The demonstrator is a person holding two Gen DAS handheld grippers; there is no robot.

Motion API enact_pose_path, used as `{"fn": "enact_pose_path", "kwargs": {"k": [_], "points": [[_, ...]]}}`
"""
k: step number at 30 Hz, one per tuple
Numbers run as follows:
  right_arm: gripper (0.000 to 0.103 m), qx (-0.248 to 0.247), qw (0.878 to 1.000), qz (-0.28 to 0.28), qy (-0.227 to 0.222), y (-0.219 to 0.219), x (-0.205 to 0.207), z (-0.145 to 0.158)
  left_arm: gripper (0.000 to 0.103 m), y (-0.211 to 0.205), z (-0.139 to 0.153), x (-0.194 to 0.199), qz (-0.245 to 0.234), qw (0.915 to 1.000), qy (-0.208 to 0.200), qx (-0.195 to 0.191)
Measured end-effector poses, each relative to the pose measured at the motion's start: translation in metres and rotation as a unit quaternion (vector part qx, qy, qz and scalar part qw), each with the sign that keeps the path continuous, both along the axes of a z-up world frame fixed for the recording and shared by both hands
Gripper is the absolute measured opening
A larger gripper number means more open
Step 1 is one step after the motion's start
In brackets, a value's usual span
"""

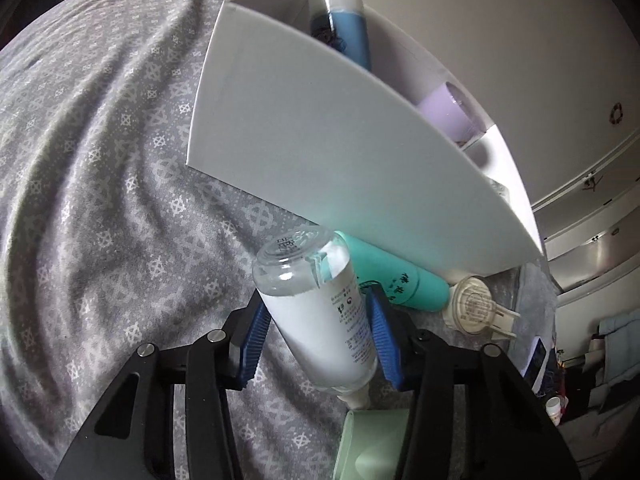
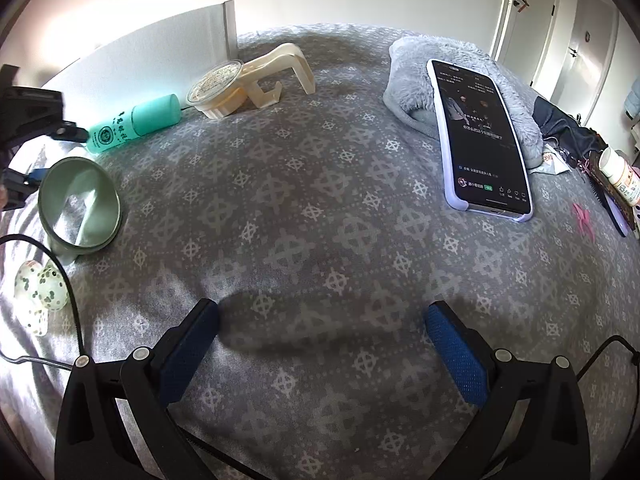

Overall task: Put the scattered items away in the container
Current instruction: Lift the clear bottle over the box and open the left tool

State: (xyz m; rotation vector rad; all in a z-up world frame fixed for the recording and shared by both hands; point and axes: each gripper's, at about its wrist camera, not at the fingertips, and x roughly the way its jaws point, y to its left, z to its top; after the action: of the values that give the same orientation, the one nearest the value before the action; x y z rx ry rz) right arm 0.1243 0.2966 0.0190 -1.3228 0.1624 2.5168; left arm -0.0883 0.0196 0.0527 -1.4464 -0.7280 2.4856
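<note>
My left gripper (image 1: 316,320) is shut on a clear bottle with a white label (image 1: 320,312), held just in front of the white box (image 1: 320,140). Inside the box stand a blue bottle (image 1: 348,28) and a lilac tube (image 1: 448,112). A teal tube (image 1: 400,280) lies against the box wall; it also shows in the right wrist view (image 2: 132,124). A cream plastic holder (image 1: 476,300) lies beside it, as the right wrist view (image 2: 240,84) also shows. My right gripper (image 2: 320,344) is open and empty above the grey bedspread.
A pale green cup (image 2: 80,208) lies on its side at left, with a spotted toy (image 2: 40,288) and a cable near it. A phone (image 2: 480,140) rests on a grey fluffy cloth (image 2: 460,64) at right. A pill bottle (image 2: 620,176) and clutter lie far right.
</note>
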Motion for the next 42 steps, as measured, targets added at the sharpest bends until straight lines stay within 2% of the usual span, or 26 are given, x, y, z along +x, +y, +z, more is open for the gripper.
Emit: {"fn": "enact_pose_path", "kwargs": {"k": [5, 8, 13, 20, 23, 26, 29, 32, 37, 38, 39, 41, 42], "points": [[0.103, 0.0, 1.0, 0.0, 0.0, 0.0, 0.0, 0.0, 0.04, 0.005, 0.033, 0.021, -0.027, 0.9985, 0.048, -0.004], [0.103, 0.0, 1.0, 0.0, 0.0, 0.0, 0.0, 0.0, 0.04, 0.003, 0.044, 0.025, -0.039, 0.9964, 0.074, -0.013], [0.103, 0.0, 1.0, 0.0, 0.0, -0.001, 0.0, 0.0, 0.04, 0.0, 0.078, 0.033, -0.044, 0.9906, 0.129, -0.009], [0.103, 0.0, 1.0, 0.0, 0.0, -0.001, 0.0, 0.0, 0.04, 0.001, 0.146, 0.018, -0.02, 0.9759, 0.217, 0.017], [0.103, 0.0, 1.0, 0.0, 0.0, -0.001, 0.001, 0.0, 0.04, 0.005, 0.161, -0.006, -0.002, 0.9712, 0.238, -0.005], [0.103, 0.0, 1.0, 0.0, 0.0, 0.0, 0.001, 0.0, 0.04, 0.013, 0.162, -0.034, 0.008, 0.967, 0.25, -0.048], [0.103, 0.0, 1.0, 0.0, 0.0, -0.001, 0.001, 0.0, 0.04, 0.024, 0.145, -0.061, 0.007, 0.967, 0.234, -0.102], [0.103, 0.0, 1.0, 0.0, 0.0, -0.001, 0.001, 0.0, 0.04, 0.028, 0.119, -0.081, 0.007, 0.9754, 0.19, -0.111], [0.103, 0.0, 1.0, -0.001, 0.0, -0.001, 0.001, 0.0, 0.041, 0.042, 0.091, -0.083, -0.011, 0.9785, 0.154, -0.137], [0.103, 0.0, 1.0, -0.001, 0.0, -0.001, 0.001, 0.0, 0.048, 0.044, 0.089, -0.081, -0.01, 0.9773, 0.157, -0.142], [0.103, 0.001, 1.0, -0.001, 0.0, -0.001, 0.001, 0.0, 0.064, 0.044, 0.09, -0.078, -0.008, 0.9764, 0.161, -0.144], [0.103, 0.001, 1.0, -0.001, 0.0, -0.001, 0.001, 0.0, 0.085, 0.041, 0.092, -0.075, -0.003, 0.9757, 0.169, -0.14], [0.103, 0.001, 1.0, -0.001, 0.0, -0.001, 0.001, 0.0, 0.086, 0.04, 0.096, -0.071, -0.002, 0.9748, 0.176, -0.137]]}}
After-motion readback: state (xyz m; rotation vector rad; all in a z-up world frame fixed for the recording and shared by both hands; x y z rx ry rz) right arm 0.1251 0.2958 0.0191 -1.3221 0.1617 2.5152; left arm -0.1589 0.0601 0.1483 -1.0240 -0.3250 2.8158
